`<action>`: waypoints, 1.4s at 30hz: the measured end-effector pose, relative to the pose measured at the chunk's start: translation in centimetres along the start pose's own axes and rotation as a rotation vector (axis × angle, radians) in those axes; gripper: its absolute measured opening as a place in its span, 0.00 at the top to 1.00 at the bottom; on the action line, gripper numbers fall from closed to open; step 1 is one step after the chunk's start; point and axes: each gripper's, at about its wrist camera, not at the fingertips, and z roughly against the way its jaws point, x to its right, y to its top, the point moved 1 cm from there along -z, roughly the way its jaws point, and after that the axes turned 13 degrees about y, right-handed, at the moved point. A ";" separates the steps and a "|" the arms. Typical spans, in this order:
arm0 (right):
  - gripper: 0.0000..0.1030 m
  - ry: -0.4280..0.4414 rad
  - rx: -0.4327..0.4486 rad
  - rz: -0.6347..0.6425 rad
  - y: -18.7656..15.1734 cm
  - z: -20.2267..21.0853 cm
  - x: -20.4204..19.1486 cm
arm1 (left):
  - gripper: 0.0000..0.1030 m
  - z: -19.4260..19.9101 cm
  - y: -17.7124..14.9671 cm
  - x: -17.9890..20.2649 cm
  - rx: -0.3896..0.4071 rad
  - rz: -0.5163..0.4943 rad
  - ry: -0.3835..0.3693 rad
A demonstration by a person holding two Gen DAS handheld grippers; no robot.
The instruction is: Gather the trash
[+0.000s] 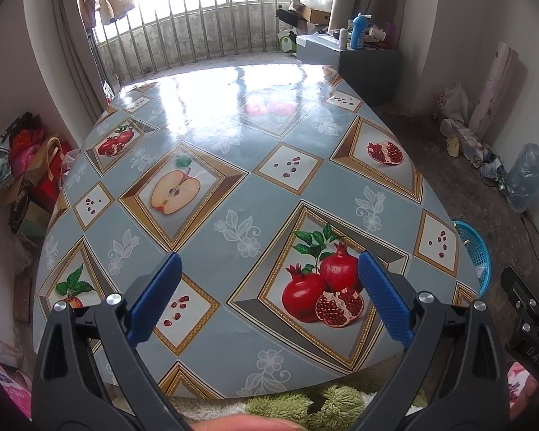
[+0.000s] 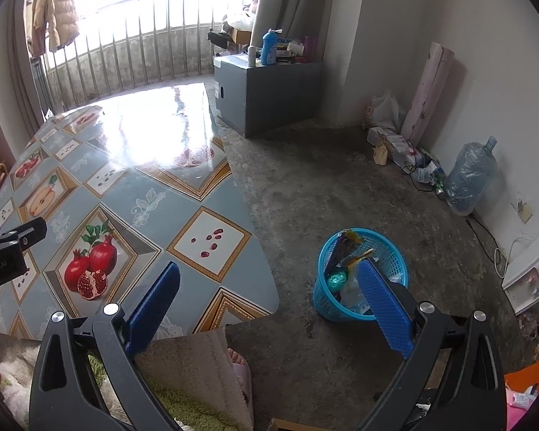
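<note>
A: Quick pass, big to small. Table (image 1: pixel 204 136) first: glossy fruit-print oilcloth, and I see no trash on top in either wrist view.

B: Agreed. Next, the concrete floor (image 2: pixel 341 179) to the table's right. Against the far wall there's a water jug (image 2: pixel 470 176) wrapped in plastic, with a clutter of bags and boxes beside it.

A: Then the blue trash basket (image 2: pixel 345 309), standing on the floor near the table corner. The wrappers (image 2: pixel 348 244) sit inside it, with a teal foil ball (image 2: pixel 337 279) among them. That's where the trash is now.

B: Grippers?

A: Left gripper (image 1: pixel 269 269) hangs over the near table edge, fingers spread wide, nothing between them. Right gripper (image 2: pixel 269 280) is out over the floor by the basket, fingers also spread and empty.

B: How does the stuff handle?

A: My guess: wrappers are light, crinkly and slippery, so pinch a folded edge or a bunched part, not a flat face. The foil ball looks soft enough to crush, so squeeze it gently across its middle. The basket looks like thin mesh plastic, light and easy to tip; take it by the rim.

B: Task status?

A: Looks close to done, judging from the cleared tabletop and filled basket.
</note>
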 end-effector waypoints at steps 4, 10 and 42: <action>0.06 0.006 -0.004 -0.020 0.0 -0.1 0.4 | 0.09 0.0 0.1 -0.1 0.006 0.006 0.015; 0.06 0.008 -0.005 -0.018 -0.1 -0.1 0.5 | 0.09 0.1 0.1 0.0 0.003 0.005 0.018; 0.06 0.006 0.003 -0.018 -0.1 0.1 0.5 | 0.09 0.0 0.0 0.3 -0.011 -0.007 0.013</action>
